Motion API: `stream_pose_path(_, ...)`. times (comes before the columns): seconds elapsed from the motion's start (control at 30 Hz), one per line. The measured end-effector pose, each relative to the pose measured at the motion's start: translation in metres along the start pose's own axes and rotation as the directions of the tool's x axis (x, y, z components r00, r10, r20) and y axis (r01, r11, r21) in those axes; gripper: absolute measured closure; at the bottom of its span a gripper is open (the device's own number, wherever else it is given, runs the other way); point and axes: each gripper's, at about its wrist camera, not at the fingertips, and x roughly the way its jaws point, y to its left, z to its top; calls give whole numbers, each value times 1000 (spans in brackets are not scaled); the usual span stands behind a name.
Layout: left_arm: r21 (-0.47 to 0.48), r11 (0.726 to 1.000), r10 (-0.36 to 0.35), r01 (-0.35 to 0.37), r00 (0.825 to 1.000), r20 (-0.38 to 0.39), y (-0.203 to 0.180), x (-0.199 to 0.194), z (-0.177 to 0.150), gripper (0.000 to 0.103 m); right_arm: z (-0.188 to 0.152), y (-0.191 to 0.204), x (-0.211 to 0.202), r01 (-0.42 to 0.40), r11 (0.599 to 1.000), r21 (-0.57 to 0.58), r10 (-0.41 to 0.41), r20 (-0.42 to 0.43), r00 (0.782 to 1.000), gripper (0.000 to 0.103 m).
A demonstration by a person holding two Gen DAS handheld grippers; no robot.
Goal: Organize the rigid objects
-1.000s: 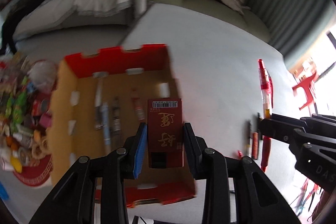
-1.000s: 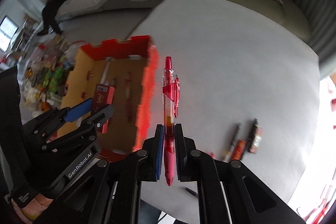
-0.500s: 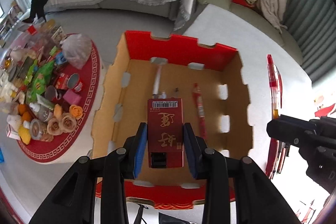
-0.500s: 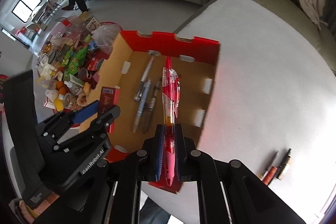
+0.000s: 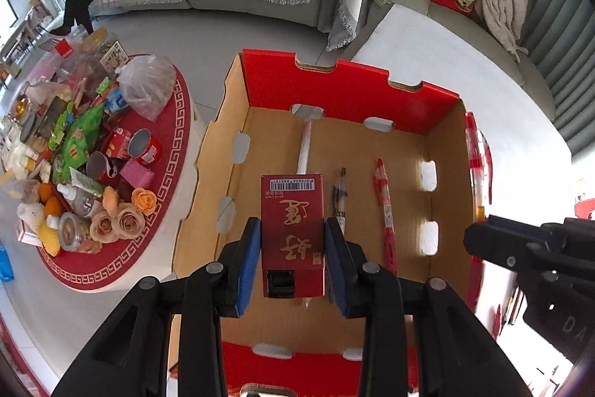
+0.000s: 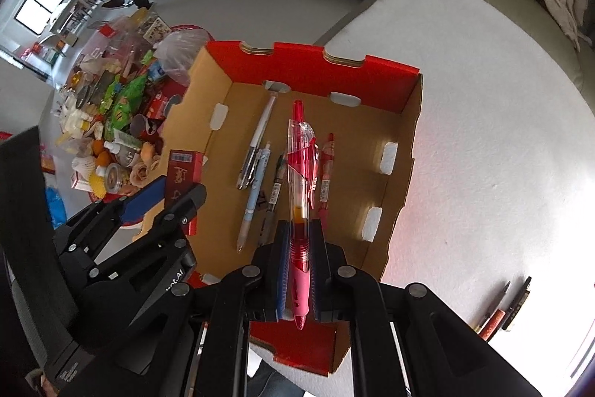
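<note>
A red box with gold characters is held between the blue pads of the left gripper, barcode end pointing away from the camera. It is held above the open cardboard tray, whose inner walls are red at the far end and brown along the sides. In the right wrist view the same box is seen over the tray's left wall.

A red transparent pen is clamped lengthwise in the right gripper, its pink grip end between the pads and its clip end pointing forward over the tray floor. In the left wrist view this pen is seen along the tray's right wall.

On the tray floor four or five pens are recorded, lying roughly parallel: a white pen nearest the far wall, a light blue pen, a dark pen and a red pen. The red pen on the floor lies apart from the dark one.

The tray rests on a white table. Several small dark and red items lie near the table's right edge, well apart from the tray. A round red-topped side table, crowded with snacks and cans, stands to the left.
</note>
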Motion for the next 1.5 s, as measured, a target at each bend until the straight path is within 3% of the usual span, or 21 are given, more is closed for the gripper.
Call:
stream_pose_path(0.3,15,1000,10,-10,1000,-23,-8,23,18,66,15,-15,20,23,999,35,-22,-29,999,92)
stream_pose_path(0.9,49,998,45,-41,994,-96,-20,60,21,66,22,-22,63,49,998,33,-45,-110,993,92)
stream_pose_path(1.03,55,997,56,-48,989,-139,-19,70,18,62,23,-26,67,35,998,49,-29,-121,992,92)
stream_pose_path(1.07,48,998,52,-45,987,-150,-17,72,18,49,23,-27,68,34,998,53,-27,-128,991,86)
stream_pose_path(1.13,19,999,38,-36,988,-148,-11,72,17,25,24,-29,71,39,998,55,-30,-149,988,55)
stream_pose_path(1.17,-12,1000,18,-19,991,-136,-5,71,18,13,25,-29,71,41,998,49,-33,-160,987,49)
stream_pose_path(1.2,-53,998,-23,17,992,-121,2,68,19,8,24,-30,69,69,996,47,-61,-153,986,47)
stream_pose_path(1.23,-72,997,-36,28,993,-114,6,67,20,0,25,-32,64,75,996,52,-67,-133,989,37)
stream_pose_path(1.27,-93,994,-61,52,994,-95,11,64,21,0,25,-35,59,48,997,65,-40,-113,993,31)
stream_pose_path(1.37,-112,988,-112,104,992,-66,12,54,24,0,27,-38,37,15,997,78,-12,-40,999,28)
stream_pose_path(1.5,-46,985,-166,164,985,-38,-11,31,25,0,18,-46,-1,45,996,83,-50,63,997,27)
